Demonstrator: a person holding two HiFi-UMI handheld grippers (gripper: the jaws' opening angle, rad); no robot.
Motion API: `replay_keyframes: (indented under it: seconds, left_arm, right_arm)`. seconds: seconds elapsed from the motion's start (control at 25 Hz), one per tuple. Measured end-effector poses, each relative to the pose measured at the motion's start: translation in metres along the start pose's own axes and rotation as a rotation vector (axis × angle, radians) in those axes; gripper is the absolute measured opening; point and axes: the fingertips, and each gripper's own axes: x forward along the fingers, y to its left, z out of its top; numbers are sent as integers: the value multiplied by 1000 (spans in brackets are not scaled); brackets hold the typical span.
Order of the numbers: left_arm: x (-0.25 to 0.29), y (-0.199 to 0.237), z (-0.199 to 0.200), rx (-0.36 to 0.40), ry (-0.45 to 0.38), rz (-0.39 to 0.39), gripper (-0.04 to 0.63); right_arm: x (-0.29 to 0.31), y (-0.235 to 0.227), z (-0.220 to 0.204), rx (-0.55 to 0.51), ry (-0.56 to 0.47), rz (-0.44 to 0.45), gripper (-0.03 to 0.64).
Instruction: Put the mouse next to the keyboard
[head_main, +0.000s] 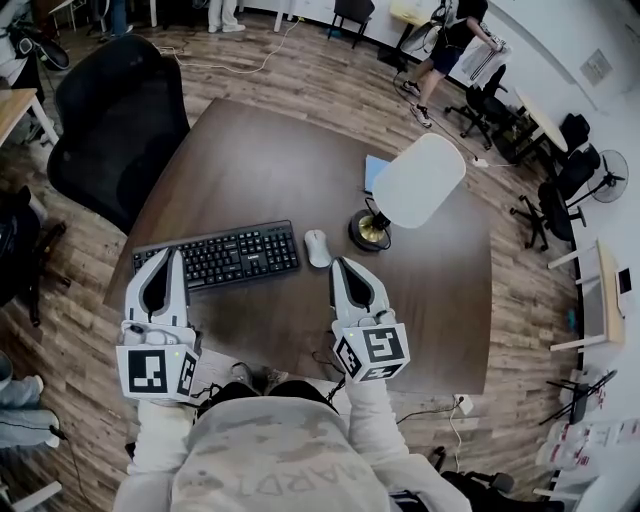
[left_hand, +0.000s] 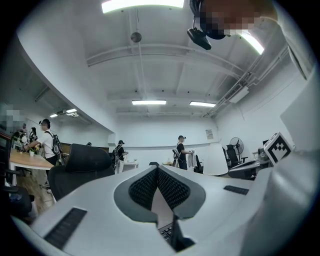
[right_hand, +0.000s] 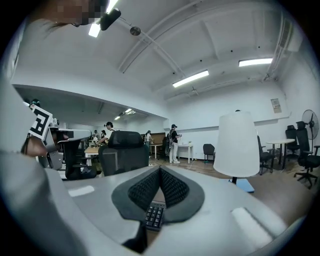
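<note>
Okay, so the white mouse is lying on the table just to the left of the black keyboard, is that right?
Not quite: the white mouse is lying on the table just to the right of the black keyboard, not the left. The head view shows it, between the keyboard's right end and the base of the lamp.

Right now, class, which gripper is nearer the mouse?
Right. The right gripper is close beside the mouse, on the person's side; the left gripper is at the left end of the keyboard.
</note>
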Motion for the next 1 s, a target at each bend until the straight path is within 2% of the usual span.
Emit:
replay_keyframes:
  seconds: [0.52,1.0]
  left_arm:
    - [-16,-6,10,1,-24,-20,6]
    - [-21,-11,17,4,-42,-28,6]
  right_arm:
    - [-31,19,45,-51,-127,0,9]
    - [-47,23,68,-76,-179,-19,9]
